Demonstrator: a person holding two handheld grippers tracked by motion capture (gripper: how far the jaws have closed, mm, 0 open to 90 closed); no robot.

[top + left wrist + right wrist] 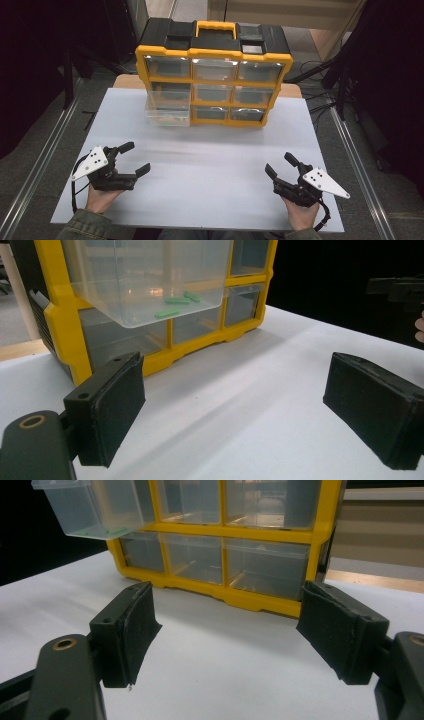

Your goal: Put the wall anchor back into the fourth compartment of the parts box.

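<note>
- Drawer [167, 114] of clear plastic, pulled partway out of your yellow organizer [214, 80] — its long axis runs from the cabinet toward the lower edge of the high view, open front end pointing at you.
- You see it just above and left of centre in the high view, in the cabinet's left column, its front hanging over the white table [210, 175].
- Its walls are see-through and faintly cloudy; in the left gripper view it fills the upper left of the frame.
- Inside lie a few small green sticks [177, 301] flat on the floor of the drawer; the other eight drawers sit pushed in, contents too dim to tell.
- Your left gripper [135, 157], lower left, has its claw spread wide on nothing.
- Your right gripper [279, 165], lower right, is also spread, empty — both well apart from the drawer.
</note>
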